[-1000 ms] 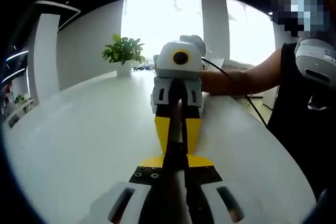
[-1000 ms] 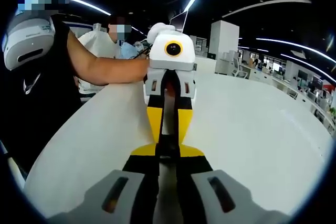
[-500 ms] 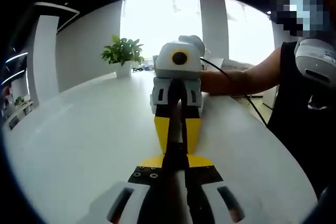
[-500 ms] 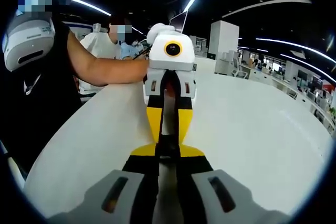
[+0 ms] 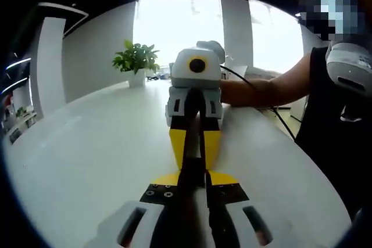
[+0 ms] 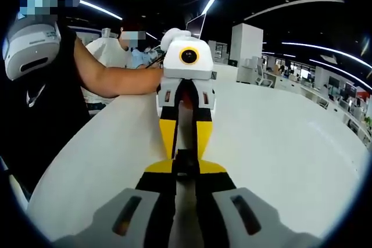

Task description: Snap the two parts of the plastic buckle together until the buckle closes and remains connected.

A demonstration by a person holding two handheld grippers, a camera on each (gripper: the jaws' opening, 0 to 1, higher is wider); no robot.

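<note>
Both grippers meet tip to tip over the white table [image 5: 87,161], with the black plastic buckle [image 5: 192,169] edge-on between them. In the left gripper view my left gripper [image 5: 193,183] rises from the bottom with its jaws shut on the near part. The right gripper [image 5: 194,165], with yellow fingers [image 5: 177,146], faces it and clamps the far part. In the right gripper view my right gripper [image 6: 185,171] is shut on the buckle [image 6: 185,161], and the left gripper [image 6: 185,154] faces it. Whether the two halves are latched is hidden by the jaws.
A person's bare arm [image 5: 273,88] holds the facing gripper, with a black cable [image 5: 279,114] trailing off the table edge. A potted plant [image 5: 137,59] stands at the far end. In the right gripper view another person [image 6: 119,47] sits behind, and office desks [image 6: 325,94] lie beyond the table.
Almost nothing; the facing gripper has drifted slightly left in each view, and both stay shut on the buckle.
</note>
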